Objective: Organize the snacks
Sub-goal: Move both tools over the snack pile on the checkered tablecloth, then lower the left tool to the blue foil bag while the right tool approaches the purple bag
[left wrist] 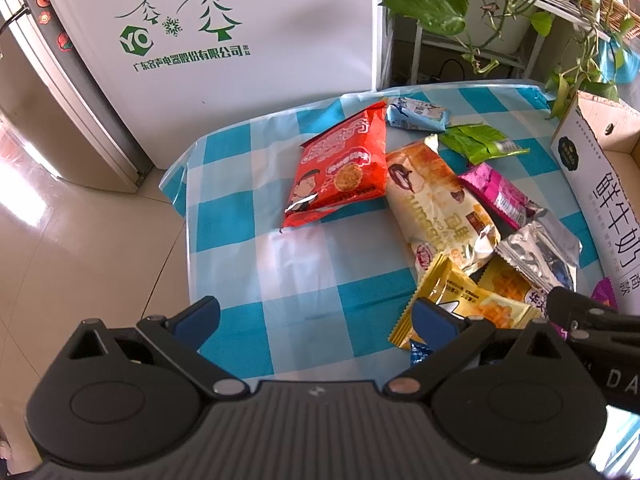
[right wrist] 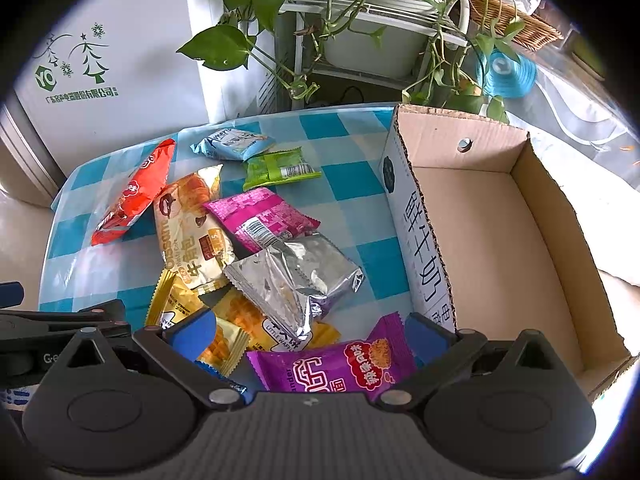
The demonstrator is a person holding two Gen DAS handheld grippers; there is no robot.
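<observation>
Several snack packets lie on a blue-and-white checked tablecloth [left wrist: 304,292]: a red bag [left wrist: 340,164], a croissant bag [left wrist: 436,208], a magenta packet [left wrist: 500,196], a silver packet [right wrist: 296,276], yellow waffle packets [left wrist: 460,300], a green packet [right wrist: 280,168] and a light blue packet [right wrist: 234,143]. An open cardboard box [right wrist: 480,216] stands at the right, empty inside. My left gripper [left wrist: 316,316] is open over bare cloth, left of the pile. My right gripper [right wrist: 312,330] is open above a purple packet [right wrist: 340,364], jaws either side of it.
A white fridge [left wrist: 224,52] stands behind the table at the left. A shelf with trailing green plants [right wrist: 320,28] stands behind the table. The table's left edge drops to a tiled floor [left wrist: 80,248]. The right gripper's body shows in the left wrist view [left wrist: 592,320].
</observation>
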